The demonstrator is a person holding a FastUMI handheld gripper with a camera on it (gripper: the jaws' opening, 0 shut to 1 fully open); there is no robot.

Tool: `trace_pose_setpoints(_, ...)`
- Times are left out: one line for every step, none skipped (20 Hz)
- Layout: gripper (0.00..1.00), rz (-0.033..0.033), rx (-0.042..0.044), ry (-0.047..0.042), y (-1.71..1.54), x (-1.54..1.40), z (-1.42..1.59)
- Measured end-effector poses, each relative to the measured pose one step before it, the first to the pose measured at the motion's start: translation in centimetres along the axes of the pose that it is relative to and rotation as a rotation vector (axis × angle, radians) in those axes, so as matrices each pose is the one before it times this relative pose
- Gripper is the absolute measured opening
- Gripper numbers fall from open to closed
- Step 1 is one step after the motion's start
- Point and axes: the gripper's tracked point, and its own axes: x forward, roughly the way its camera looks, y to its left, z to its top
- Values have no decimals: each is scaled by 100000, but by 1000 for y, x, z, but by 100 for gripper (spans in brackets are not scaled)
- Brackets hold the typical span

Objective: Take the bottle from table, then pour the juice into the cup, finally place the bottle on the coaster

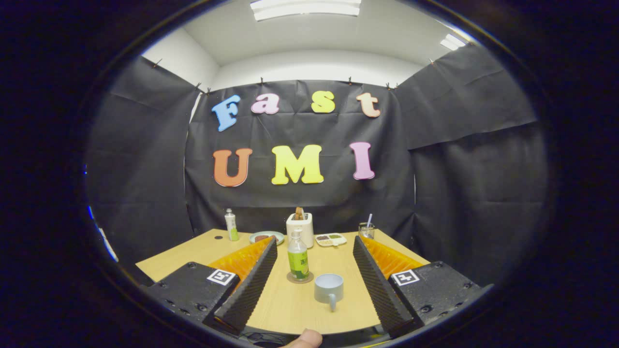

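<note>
Bottle stands upright on the coaster, beside the cup. Gripper is wide apart, holding nothing; any approach should stay level.

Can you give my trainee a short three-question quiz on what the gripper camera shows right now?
1. True or false: the bottle stands upright on the coaster.
2. Multiple choice: the cup sits A) between the open fingers, beside the bottle; B) behind the toaster; C) on the plate.
3. Fill in: the gripper is ____, holding nothing.

Key: 1 true; 2 A; 3 open.
</note>
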Motion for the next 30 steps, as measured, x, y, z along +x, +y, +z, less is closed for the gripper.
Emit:
trace_pose_setpoints(100,-280,-74,330,-215,116,-386)
trace_pose_setpoints(100,-133,-685,-194,-28,16,-185)
trace_pose_setpoints(100,-756,-904,-242,-208,127,-163)
trace_pose_setpoints(100,-893,-1054,-58,-138,53,-173)
trace_pose_setpoints(100,-311,-993,-144,-8,57,-281)
trace_pose_setpoints(100,140,-820,-61,109,42,-165)
trace_pose_setpoints(100,40,-481,18,174,16,-118)
trace_pose_setpoints(100,372,-199,105,114,-28,-113)
trace_pose_setpoints(100,410,98,108,64,138,-231)
trace_pose_setpoints(100,311,231,-3,90,-10,-51)
trace_pose_setpoints(100,51,185,-177,10,73,-93)
trace_pose_setpoints(100,-37,132,-173,-28,-82,-68)
trace_pose_setpoints(100,155,306,-108,8,-25,-168)
trace_pose_setpoints(100,391,675,65,22,60,-127)
trace_pose_setpoints(100,523,740,318,148,-31,-241)
trace_pose_setpoints(100,618,446,180,122,6,-78)
trace_pose_setpoints(100,96,8,-18,-34,47,-60)
trace_pose_setpoints(100,-19,-403,-107,-9,43,6)
trace_pose_setpoints(100,-123,-535,-197,-55,32,-161)
trace_pose_setpoints(100,-76,-477,-143,-10,-32,20)
trace_pose_setpoints(100,82,-334,-393,8,-87,-37)
trace_pose_setpoints(100,272,48,-646,90,-119,114)
trace_pose_setpoints(100,164,77,-227,53,-63,-135)
trace_pose_setpoints(100,-214,-29,-289,58,30,-185)
trace_pose_setpoints(100,315,99,-600,-32,-47,9)
trace_pose_setpoints(100,470,-490,-589,158,-22,49)
trace_pose_setpoints(100,726,-340,-564,267,-114,-52)
trace_pose_setpoints(100,110,-548,-337,178,-112,123)
trace_pose_setpoints(100,-761,-559,-317,-161,14,5)
trace_pose_setpoints(100,-606,-457,-362,-69,53,36)
